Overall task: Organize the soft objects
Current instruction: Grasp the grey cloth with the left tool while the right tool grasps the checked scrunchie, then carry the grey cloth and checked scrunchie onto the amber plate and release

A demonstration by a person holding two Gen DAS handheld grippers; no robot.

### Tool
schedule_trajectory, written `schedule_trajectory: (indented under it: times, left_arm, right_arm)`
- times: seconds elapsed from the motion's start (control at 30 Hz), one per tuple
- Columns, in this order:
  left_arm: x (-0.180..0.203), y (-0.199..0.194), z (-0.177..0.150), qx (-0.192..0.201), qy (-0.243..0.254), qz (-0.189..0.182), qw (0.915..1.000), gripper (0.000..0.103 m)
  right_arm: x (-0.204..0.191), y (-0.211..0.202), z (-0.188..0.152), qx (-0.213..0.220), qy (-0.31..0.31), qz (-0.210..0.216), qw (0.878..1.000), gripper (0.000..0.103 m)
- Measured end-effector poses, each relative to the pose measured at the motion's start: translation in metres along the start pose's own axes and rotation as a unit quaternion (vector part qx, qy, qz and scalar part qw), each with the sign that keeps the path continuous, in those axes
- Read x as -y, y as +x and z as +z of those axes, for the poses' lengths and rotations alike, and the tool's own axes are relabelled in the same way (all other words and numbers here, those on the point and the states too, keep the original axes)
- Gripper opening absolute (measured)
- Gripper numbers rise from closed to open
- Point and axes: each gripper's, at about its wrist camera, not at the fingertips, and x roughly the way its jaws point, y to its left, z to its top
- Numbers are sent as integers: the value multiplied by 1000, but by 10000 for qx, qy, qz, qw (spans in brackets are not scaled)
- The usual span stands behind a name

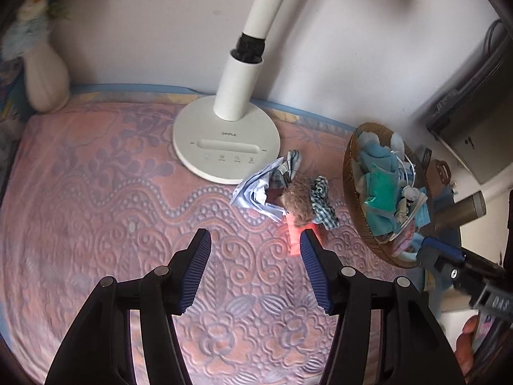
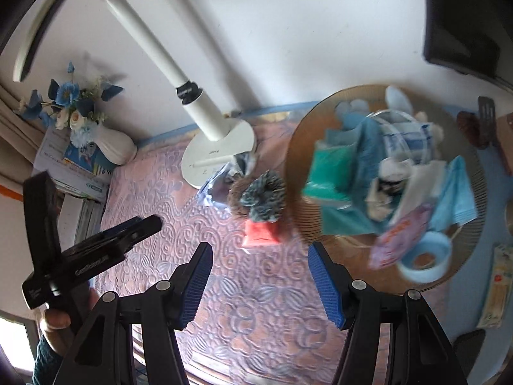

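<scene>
Left gripper (image 1: 255,240): I see the jaws standing apart, nothing between them
Right gripper (image 2: 259,253): jaws likewise apart and empty
Loose pile (image 1: 285,189): pale blue cloth, checked rag, brown furry toy (image 1: 299,202) and a pink piece (image 1: 294,235), lying on the quilted cover (image 1: 96,208) between lamp base (image 1: 226,142) and wicker basket (image 1: 351,192)
Basket contents: soft items already inside
Handling, my judgement: light, limp, non-fragile; cloth will drape and trail
Hold point: I would pinch a bunched fold, or the toy's body
</scene>
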Motion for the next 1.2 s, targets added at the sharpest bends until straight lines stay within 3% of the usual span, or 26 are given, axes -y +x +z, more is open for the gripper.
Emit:
schedule_trajectory:
  times: [0.1, 0.33, 0.47, 0.7, 0.8, 0.9, 0.97, 1.03, 1.2]
  left_arm:
    - [-5, 19, 13, -218, 370, -73, 9990, 55]
    - [-9, 67, 36, -681, 968, -403, 9922, 52]
    - [-7, 90, 39, -910, 1080, -564, 9884, 50]
    - [-4, 105, 36, -921, 1029, -729, 9877, 48]
    - [-3, 108, 35, -882, 1028, -701, 9883, 36]
    - [-6, 112, 34, -856, 995, -703, 9889, 31]
    - [-8, 108, 32, -737, 984, -702, 9899, 28]
    - [-12, 98, 30, -600, 983, -688, 9910, 27]
    - [-27, 72, 21, -430, 888, -646, 9930, 27]
  right_arm:
    - [-15, 17, 1, -68, 11, -88, 9999, 60]
    - [-21, 55, 1, -100, 521, -165, 9985, 48]
    - [-17, 69, 6, 120, 783, -230, 9966, 47]
    - [-16, 90, 21, 333, 880, -441, 9946, 47]
    - [-13, 104, 26, 261, 954, -461, 9940, 47]
    - [-8, 118, 28, 165, 1013, -464, 9936, 47]
    - [-6, 123, 29, 132, 1057, -393, 9935, 25]
    - [-6, 123, 27, 142, 1041, -233, 9942, 13]
    - [-13, 105, 12, 180, 779, 30, 9968, 10]
